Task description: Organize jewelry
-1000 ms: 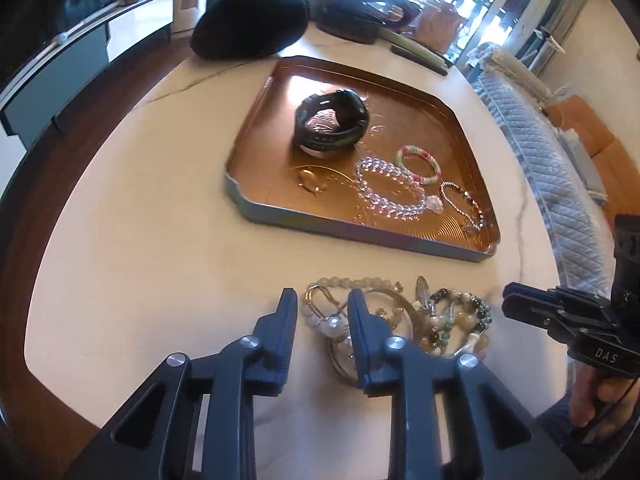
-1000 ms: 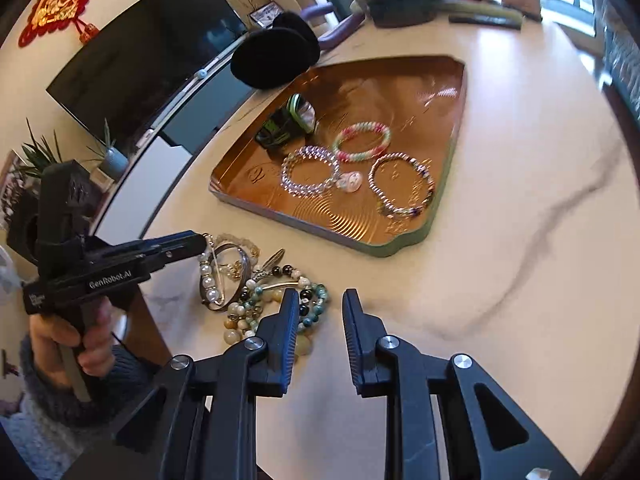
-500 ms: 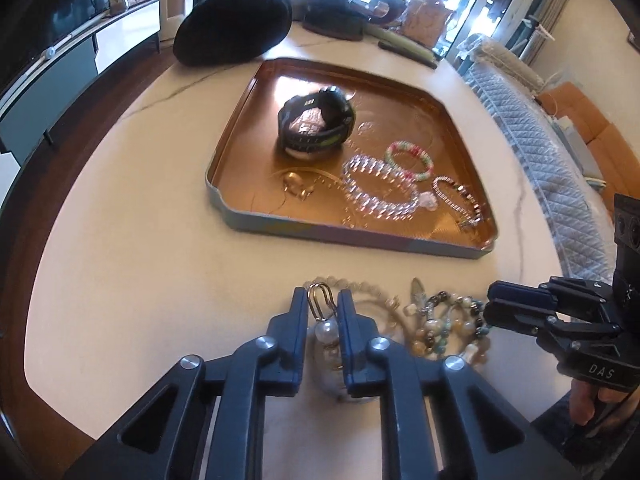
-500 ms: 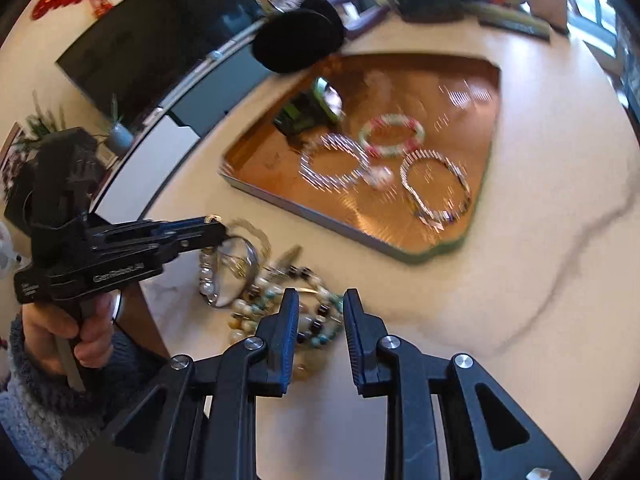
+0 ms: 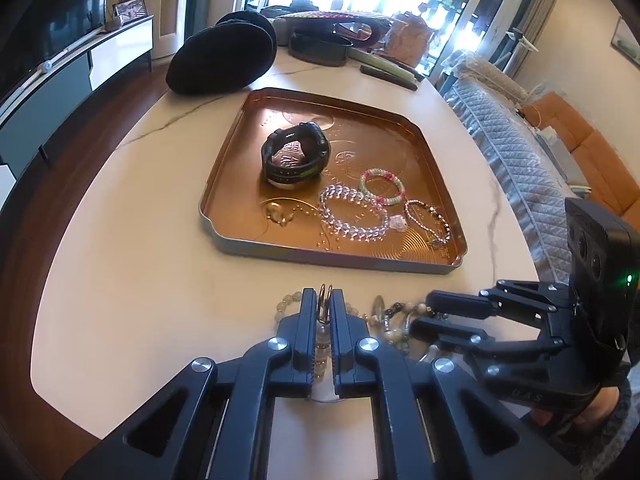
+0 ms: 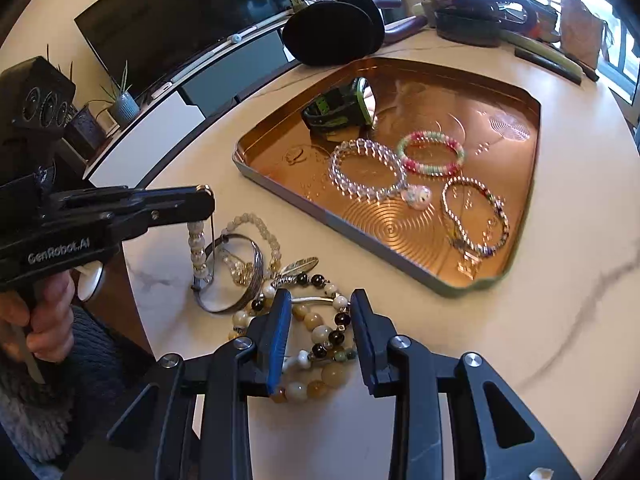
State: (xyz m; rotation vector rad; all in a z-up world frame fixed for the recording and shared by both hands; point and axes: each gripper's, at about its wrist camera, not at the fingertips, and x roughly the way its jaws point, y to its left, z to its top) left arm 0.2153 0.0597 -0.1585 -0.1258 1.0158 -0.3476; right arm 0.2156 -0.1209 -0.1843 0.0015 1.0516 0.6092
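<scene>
My left gripper (image 5: 324, 294) is shut on a pearl-and-wire bracelet (image 5: 322, 344); in the right wrist view the bracelet (image 6: 197, 240) hangs from its tips just above the table. The right gripper (image 6: 318, 300) hovers over a pile of mixed bead bracelets (image 6: 320, 344). Its jaws are opening, with beads between them but not pinched. A silver bangle (image 6: 256, 280) and a feather charm (image 6: 298, 266) lie beside the pile. The copper tray (image 5: 240, 240) holds a black-green watch (image 5: 296, 156), a clear crystal bracelet (image 5: 352, 216), a pink-green bracelet (image 5: 382, 186) and a silver bead bracelet (image 5: 430, 220).
A black hat (image 5: 224, 60) lies behind the tray, with dark cases (image 5: 320, 46) and long flat items at the table's far edge. The round white marble table (image 5: 120, 240) drops off close to the pile. A hand (image 6: 48, 320) grips the left tool.
The left jaws closed on the pearl bracelet and lifted it slightly off the pile. The right gripper slid over the bead pile and its jaws widened.
</scene>
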